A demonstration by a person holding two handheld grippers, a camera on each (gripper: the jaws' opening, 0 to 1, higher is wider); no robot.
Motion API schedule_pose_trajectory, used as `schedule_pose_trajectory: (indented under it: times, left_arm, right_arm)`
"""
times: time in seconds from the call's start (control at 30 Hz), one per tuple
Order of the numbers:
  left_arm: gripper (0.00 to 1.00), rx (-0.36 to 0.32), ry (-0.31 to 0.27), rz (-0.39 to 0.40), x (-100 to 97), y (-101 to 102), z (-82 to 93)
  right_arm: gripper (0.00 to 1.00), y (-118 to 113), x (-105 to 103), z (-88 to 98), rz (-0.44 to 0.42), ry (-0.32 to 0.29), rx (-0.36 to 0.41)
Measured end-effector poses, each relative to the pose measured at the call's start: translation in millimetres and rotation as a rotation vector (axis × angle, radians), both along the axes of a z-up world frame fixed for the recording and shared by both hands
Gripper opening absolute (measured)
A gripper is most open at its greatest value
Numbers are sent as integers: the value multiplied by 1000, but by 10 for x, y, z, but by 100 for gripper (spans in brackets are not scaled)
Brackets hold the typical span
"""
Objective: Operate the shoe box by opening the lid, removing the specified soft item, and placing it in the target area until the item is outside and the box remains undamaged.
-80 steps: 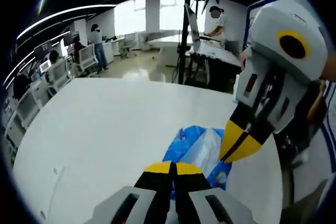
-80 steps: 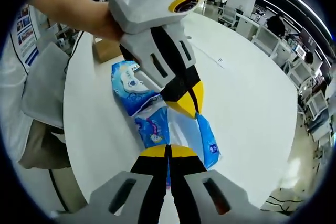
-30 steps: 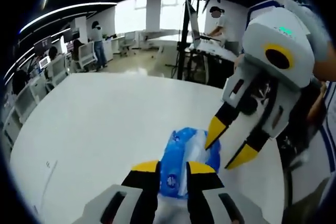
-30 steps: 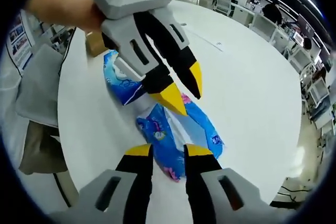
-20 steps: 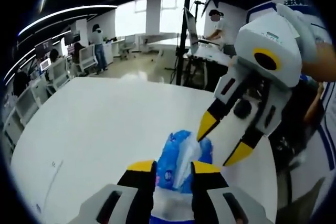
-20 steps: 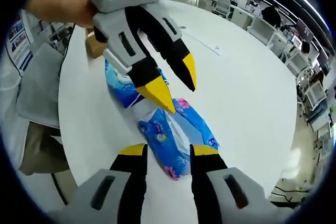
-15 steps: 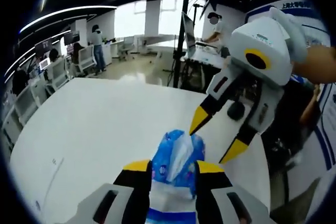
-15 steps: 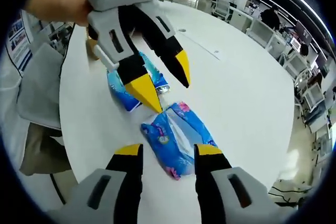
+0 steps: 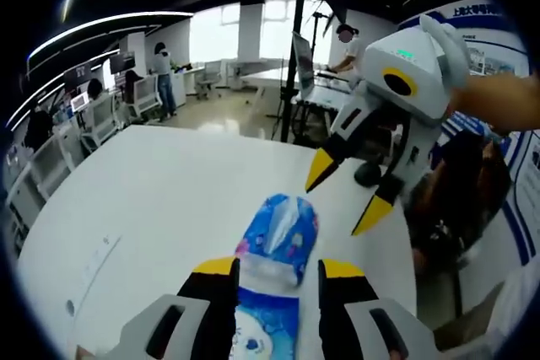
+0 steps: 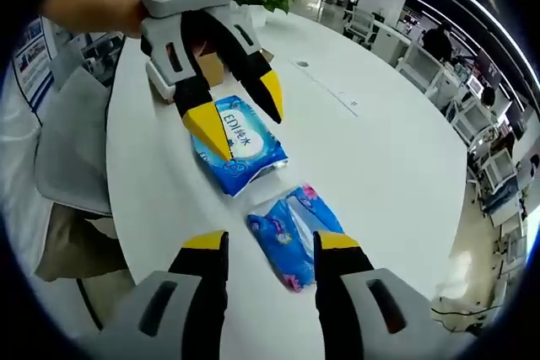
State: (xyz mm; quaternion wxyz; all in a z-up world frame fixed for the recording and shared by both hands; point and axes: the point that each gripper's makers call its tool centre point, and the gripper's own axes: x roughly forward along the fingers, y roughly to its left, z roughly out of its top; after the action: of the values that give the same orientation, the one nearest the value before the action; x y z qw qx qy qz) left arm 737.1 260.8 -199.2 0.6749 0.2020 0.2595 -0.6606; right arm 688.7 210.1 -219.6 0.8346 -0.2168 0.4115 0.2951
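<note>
Blue plastic wraps two soft tissue packs lying end to end on the white table (image 10: 396, 166). The smaller floral pack (image 10: 291, 238) (image 9: 283, 233) lies beyond the right gripper (image 10: 261, 246) (image 9: 346, 200), whose yellow-tipped jaws stand apart with nothing between them. The larger pack with the white label (image 10: 239, 145) (image 9: 266, 330) sits below the left gripper (image 9: 278, 269) (image 10: 236, 111), whose jaws are likewise spread and empty. A brown cardboard box (image 10: 207, 65) rests behind the left gripper, partly hidden. Both packs lie outside it on the tabletop.
</note>
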Motion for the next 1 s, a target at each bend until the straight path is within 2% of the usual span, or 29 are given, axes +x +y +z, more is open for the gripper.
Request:
schedule_pose_trajectory:
  times: [0.17, 0.4, 0.67, 1.0]
  left_arm:
    - [37, -11, -4, 23, -13, 313, 115]
    - [37, -16, 14, 81, 25, 847, 224]
    - [37, -20, 7, 108, -27, 1295, 346]
    - [39, -23, -1, 123, -114, 1900, 503]
  right_arm:
    - [37, 146, 1, 103, 14, -17, -11]
    - [36, 512, -64, 236, 44, -33, -20]
    - [37, 856, -135, 346, 69, -41, -30]
    - [39, 1154, -153, 522, 90, -53, -35]
